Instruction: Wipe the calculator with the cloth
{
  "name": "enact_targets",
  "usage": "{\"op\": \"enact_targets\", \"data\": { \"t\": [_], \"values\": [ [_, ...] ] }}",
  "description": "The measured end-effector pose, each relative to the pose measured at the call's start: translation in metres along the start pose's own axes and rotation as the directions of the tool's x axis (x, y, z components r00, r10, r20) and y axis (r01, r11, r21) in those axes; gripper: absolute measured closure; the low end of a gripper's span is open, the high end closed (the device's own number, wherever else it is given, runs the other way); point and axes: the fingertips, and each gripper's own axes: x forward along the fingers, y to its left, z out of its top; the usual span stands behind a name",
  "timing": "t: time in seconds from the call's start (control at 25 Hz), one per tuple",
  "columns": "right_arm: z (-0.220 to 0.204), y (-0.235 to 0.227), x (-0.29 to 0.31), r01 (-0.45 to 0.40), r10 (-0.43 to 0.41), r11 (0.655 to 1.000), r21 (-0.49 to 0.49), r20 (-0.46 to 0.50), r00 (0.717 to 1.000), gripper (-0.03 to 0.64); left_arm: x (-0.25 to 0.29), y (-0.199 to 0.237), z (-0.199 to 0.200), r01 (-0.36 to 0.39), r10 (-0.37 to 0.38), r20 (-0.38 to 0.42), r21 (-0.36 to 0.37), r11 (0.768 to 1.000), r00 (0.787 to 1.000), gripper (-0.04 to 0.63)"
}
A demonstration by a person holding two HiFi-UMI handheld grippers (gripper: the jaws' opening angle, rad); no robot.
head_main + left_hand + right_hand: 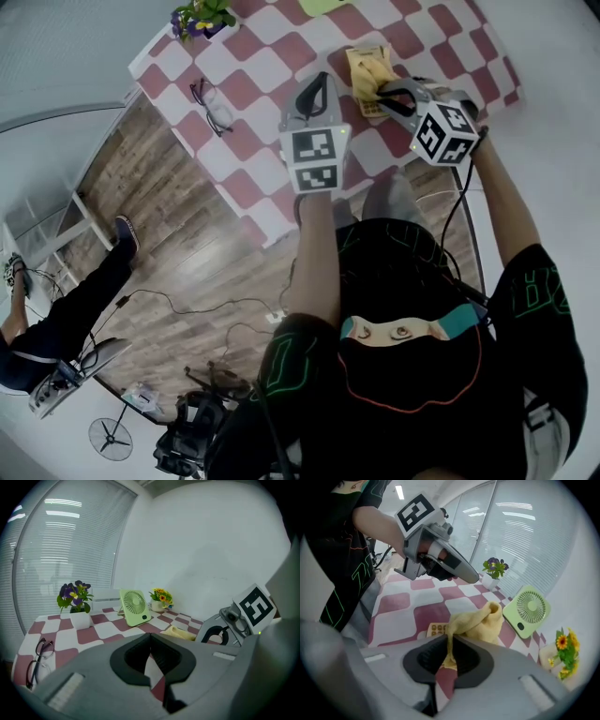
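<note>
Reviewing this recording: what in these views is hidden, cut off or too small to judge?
Calculator: right gripper view, cloth covers all but a few keys; display unseen, key print too small.
Same calculator, left gripper view: hidden behind the body of the left hand-held gripper.
Fan: head view, cut by the top edge.

Green fan [134,605], glasses [213,103], purple flowers [74,595], yellow flowers [161,595] on checked tablecloth [264,67].
</note>
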Motion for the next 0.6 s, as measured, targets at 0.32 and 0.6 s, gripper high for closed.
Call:
{"op": "enact_targets", "data": {
  "t": [0.32,0.6],
  "values": [
    [0.001,0.021,-0.005,-0.03,0.03,0.999,0.012,-0.018,0.999,0.58,-0.005,0.0,0.003,0.03,-0.03,0.012,0.022,0.999,0.999,0.584],
    [0.003,0.045,-0.011,-0.094,0.095,0.995,0.019,-0.047,0.994,0.58,-0.011,0.001,0.011,0.051,-0.052,0.038,0.035,0.998,0.998,0.584]
  ]
}}
